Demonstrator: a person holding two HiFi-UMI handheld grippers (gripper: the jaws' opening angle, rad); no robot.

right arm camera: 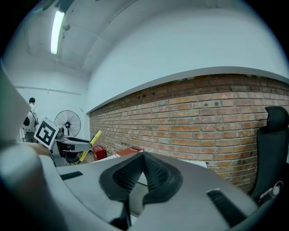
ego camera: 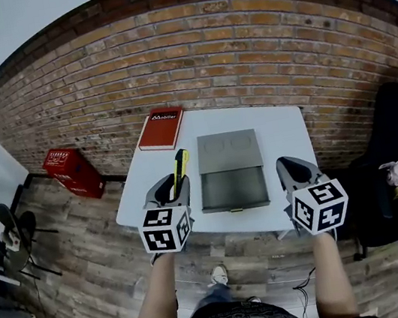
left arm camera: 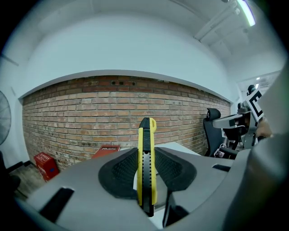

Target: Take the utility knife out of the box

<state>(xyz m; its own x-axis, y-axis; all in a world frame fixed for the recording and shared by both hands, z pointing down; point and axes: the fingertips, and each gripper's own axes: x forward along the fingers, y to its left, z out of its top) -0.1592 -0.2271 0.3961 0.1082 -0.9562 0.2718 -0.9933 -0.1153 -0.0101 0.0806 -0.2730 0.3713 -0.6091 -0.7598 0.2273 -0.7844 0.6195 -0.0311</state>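
The left tool [ego camera: 175, 187] is clamping the utility knife [left arm camera: 146, 149] between its pads, jaws standing part-way apart on the handle. The knife's long axis is running along the tool's own line. Its yellow-and-black body is projecting past the jaw tips toward the top of the frame in the head view. There the knife is sitting just left of the box [ego camera: 233, 186] and clear of its left wall, so removal is judged to be done. Any set-down is depending on the bare tabletop [ego camera: 278, 133] left of the box, with the left hand being the nearer. The right tool [right arm camera: 143, 158] is hovering at the box's lower right, pads meeting on nothing. The box is lying open, its tray showing empty. Count: two tools, one knife, one box, one red book [ego camera: 159, 129] at the tabletop's upper left.
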